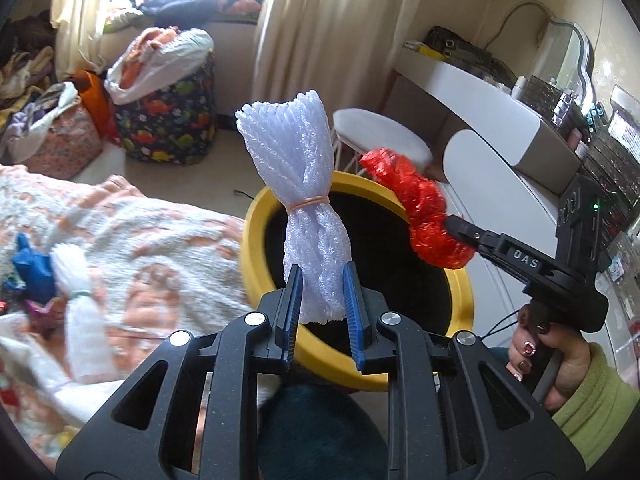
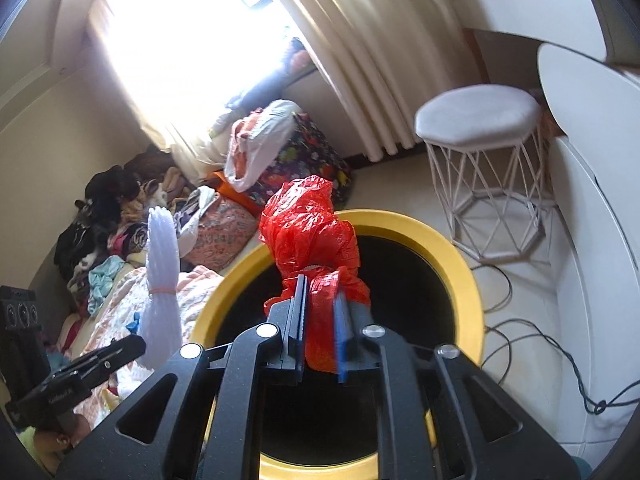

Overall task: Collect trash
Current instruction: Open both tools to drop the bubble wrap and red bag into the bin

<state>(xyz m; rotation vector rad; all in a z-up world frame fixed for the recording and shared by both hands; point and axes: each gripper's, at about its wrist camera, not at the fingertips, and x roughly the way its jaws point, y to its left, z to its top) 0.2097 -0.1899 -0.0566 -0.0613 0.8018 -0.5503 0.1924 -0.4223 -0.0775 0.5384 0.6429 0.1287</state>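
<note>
- Bedroom clutter fills the background: a bright curtained window at twelve o'clock, a dinosaur-print laundry bag (image 1: 168, 120) stuffed with clothes at ten o'clock in the left wrist view, a white stool (image 2: 480, 120) with a wire base at two o'clock in the right wrist view, and a white dressing table (image 1: 500, 120) along the right.
- A yellow-rimmed bin (image 1: 256, 224) with a black inside stands on the pale floor beside a bed with an orange-and-white blanket (image 1: 132, 232).
- Left gripper (image 1: 322, 300): its blue pads are clamped on the lower end of a white foam net bundle (image 1: 296, 168), tied at the waist with an orange rubber band and standing upright over the bin's rim at its nine o'clock side.
- Right gripper (image 2: 322, 312): its jaws are pinched on a crumpled red plastic bag (image 2: 312, 224), held above the bin's dark opening. A hand (image 1: 552, 356) in a green sleeve grips its handle.
- On the blanket at eight o'clock in the left wrist view lie a second white foam bundle (image 1: 80, 304) and a blue scrap (image 1: 32, 268).
</note>
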